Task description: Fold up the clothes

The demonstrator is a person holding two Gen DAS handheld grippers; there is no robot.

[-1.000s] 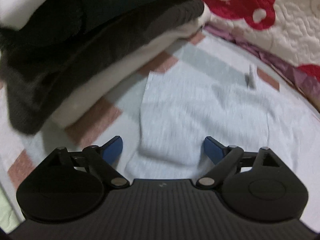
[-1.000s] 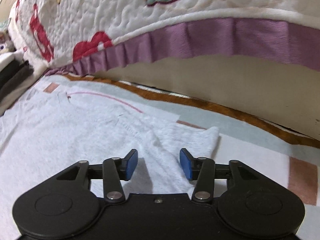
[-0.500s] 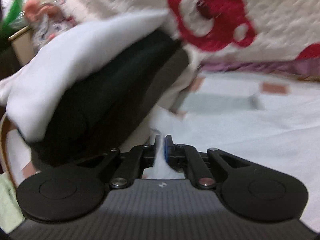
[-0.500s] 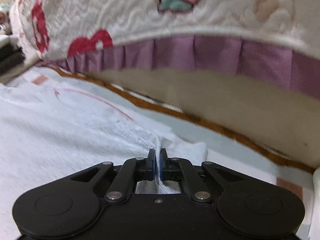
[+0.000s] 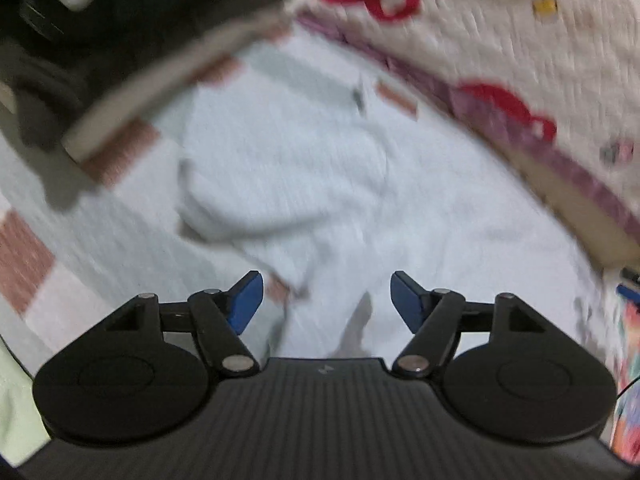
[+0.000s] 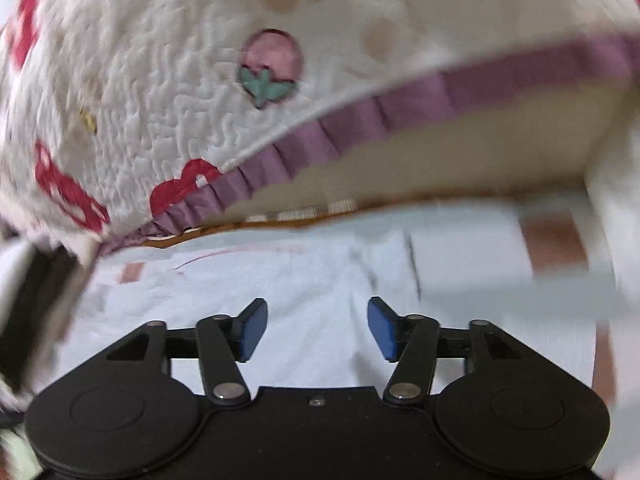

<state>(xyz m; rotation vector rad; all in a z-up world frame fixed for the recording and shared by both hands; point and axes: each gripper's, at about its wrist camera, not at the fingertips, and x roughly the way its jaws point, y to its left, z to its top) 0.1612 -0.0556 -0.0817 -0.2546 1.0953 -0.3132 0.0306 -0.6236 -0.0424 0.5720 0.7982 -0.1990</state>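
Left gripper [image 5: 326, 300]: blue pads spread wide, nothing between them, above the garment.
Right gripper [image 6: 317, 328]: pads likewise apart, empty, over the same cloth.
Pale blue garment [image 5: 320, 184]: flat on checked blanket [image 5: 24, 256], one part folded over itself, partly blurred.
Stack of folded clothes [image 5: 120, 40]: dark and white layers, just beside the garment, upper left in left view.
Quilt [image 6: 180, 80]: white, red and strawberry motifs, purple frill, behind the garment.

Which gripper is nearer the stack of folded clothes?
Left. The left gripper has the stack of folded clothes just ahead-left; the right gripper sees it only at far left.
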